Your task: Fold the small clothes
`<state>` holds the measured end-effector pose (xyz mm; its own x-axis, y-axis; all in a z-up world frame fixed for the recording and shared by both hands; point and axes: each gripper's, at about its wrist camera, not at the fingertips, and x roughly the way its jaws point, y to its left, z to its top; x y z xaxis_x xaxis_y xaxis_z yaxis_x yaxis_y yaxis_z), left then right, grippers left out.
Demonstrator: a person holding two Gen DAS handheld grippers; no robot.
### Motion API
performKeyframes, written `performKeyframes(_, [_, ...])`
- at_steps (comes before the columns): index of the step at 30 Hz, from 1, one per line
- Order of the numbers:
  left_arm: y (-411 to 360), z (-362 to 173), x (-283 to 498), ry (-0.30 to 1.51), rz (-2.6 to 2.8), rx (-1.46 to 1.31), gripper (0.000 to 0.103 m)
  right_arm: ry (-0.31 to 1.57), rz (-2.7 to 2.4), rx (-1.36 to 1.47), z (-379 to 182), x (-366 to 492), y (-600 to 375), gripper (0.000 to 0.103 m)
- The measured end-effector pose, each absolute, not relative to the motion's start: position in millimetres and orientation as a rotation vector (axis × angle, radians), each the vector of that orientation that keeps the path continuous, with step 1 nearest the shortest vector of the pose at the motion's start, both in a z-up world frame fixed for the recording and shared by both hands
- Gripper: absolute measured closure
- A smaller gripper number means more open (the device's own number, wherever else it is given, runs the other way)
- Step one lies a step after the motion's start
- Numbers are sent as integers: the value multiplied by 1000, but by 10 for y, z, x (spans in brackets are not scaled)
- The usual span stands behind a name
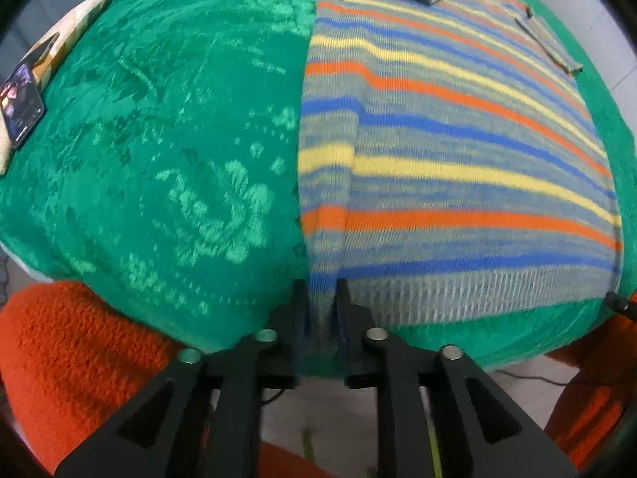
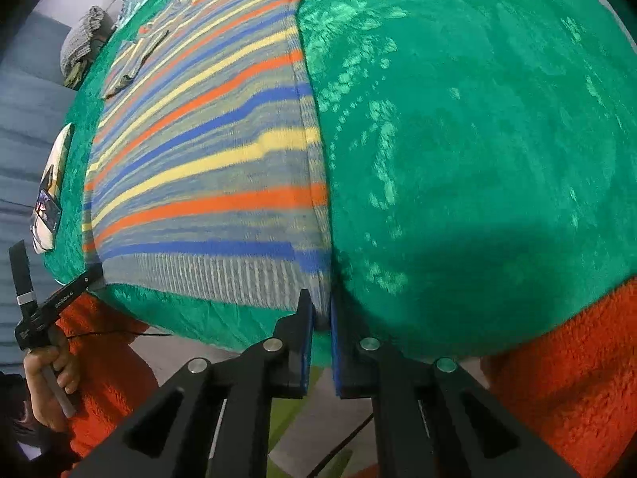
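Note:
A striped knit sweater (image 1: 458, 151) in grey, blue, orange and yellow lies flat on a green plush blanket (image 1: 159, 119), with its side sections folded in. My left gripper (image 1: 321, 290) points down at the sweater's near left hem corner. Its jaws stand slightly apart, and the folded edge sits between them. In the right wrist view my right gripper (image 2: 321, 298) stands at the sweater's (image 2: 207, 167) near right hem corner. A narrow gap shows between its blue pads (image 2: 305, 342), and the hem lies between the tips. The left gripper's tip (image 2: 92, 275) rests at the far hem corner.
A phone (image 1: 20, 103) lies on a cream pad at the blanket's left edge. A grey knit garment (image 2: 83, 40) is piled off the far left side. Orange fuzzy sleeves (image 1: 79, 358) flank both grippers. The blanket (image 2: 477, 139) drops off to floor just below the hem.

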<state>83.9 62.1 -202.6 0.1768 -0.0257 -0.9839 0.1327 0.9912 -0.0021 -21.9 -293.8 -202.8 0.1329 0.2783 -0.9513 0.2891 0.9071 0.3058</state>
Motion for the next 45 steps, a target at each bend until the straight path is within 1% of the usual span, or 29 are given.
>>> performKeyframes(1, [638, -2010, 802, 1412, -81, 115, 52, 1467, -13, 489, -2018, -255, -2960, 75])
performKeyframes(2, [653, -1989, 766, 1420, -59, 127, 40, 1469, -14, 499, -1998, -296, -2980, 62])
performKeyframes(3, [692, -1936, 713, 1415, -40, 134, 39, 1460, -16, 505, -1948, -344, -3008, 59])
performKeyframes(4, [740, -1856, 658, 1401, -31, 133, 38, 1448, -23, 502, -1887, -386, -3037, 58])
performKeyframes(6, [834, -1692, 588, 1371, -6, 119, 34, 1405, -64, 468, -1723, -452, -3102, 58])
performKeyframes(8, [925, -1469, 562, 1306, 19, 78, 24, 1337, -122, 388, -1516, -457, -3131, 58])
performKeyframes(9, [938, -1370, 566, 1273, 19, 59, 22, 1294, -148, 337, -1391, -434, -3128, 58])
performKeyframes(11, [896, -1137, 622, 1187, -16, 12, 15, 1205, -158, 277, -1151, -348, -3098, 58])
performKeyframes(13, [783, -1031, 698, 1133, -50, -10, 9, 1123, -134, 250, -961, -212, -3030, 58])
performKeyframes(14, [703, -1011, 748, 1117, -68, -9, 8, 1099, -115, 240, -910, -131, -2979, 54])
performKeyframes(15, [579, -1011, 814, 1100, -99, 1, 8, 1080, -94, 230, -884, -44, -2912, 52])
performKeyframes(17, [393, -1110, 944, 1094, -145, 22, 7, 1054, -47, 208, -915, 130, -2738, 51])
performKeyframes(19, [186, -1306, 1034, 1130, -169, 50, 7, 1078, 12, 188, -1093, 290, -2550, 50])
performKeyframes(21, [83, -1567, 1084, 1178, -189, 76, 7, 1127, 41, 169, -1356, 379, -2409, 50])
performKeyframes(23, [7, -1926, 1037, 1265, -161, 162, 7, 1228, 29, 134, -1708, 383, -2325, 50])
performKeyframes(25, [5, -2131, 917, 1334, -146, 233, 5, 1320, 21, 115, -1937, 272, -2330, 49])
performKeyframes(26, [55, -2120, 845, 1334, -160, 228, 5, 1318, 32, 108, -1914, 210, -2339, 49])
performKeyframes(28, [158, -2043, 712, 1344, -145, 259, 7, 1379, 53, 107, -1808, 123, -2402, 50])
performKeyframes(29, [216, -1969, 662, 1319, -127, 270, 7, 1379, 60, 120, -1695, 104, -2471, 50])
performKeyframes(32, [457, -1656, 565, 1206, -70, 213, 7, 1274, 67, 34, -1255, 273, -2635, 50])
performKeyframes(34, [648, -1475, 577, 1144, -19, 115, 7, 1149, 73, -70, -906, 585, -2691, 48])
performKeyframes(37, [895, -1352, 654, 1063, 56, -19, 7, 963, 145, -188, -650, 1215, -2690, 28])
performKeyframes(39, [1032, -1366, 720, 1046, 111, -55, 7, 933, 240, -253, -779, 1659, -2611, 27])
performKeyframes(42, [1137, -1424, 709, 1036, 169, -52, 7, 980, 297, -385, -1260, 2323, -2460, 28])
performKeyframes(44, [1170, -1515, 669, 1048, 181, -39, 7, 1013, 276, -417, -1523, 2544, -2542, 35])
performKeyframes(45, [1181, -1556, 666, 1064, 180, -43, 7, 1050, 254, -410, -1675, 2625, -2608, 40])
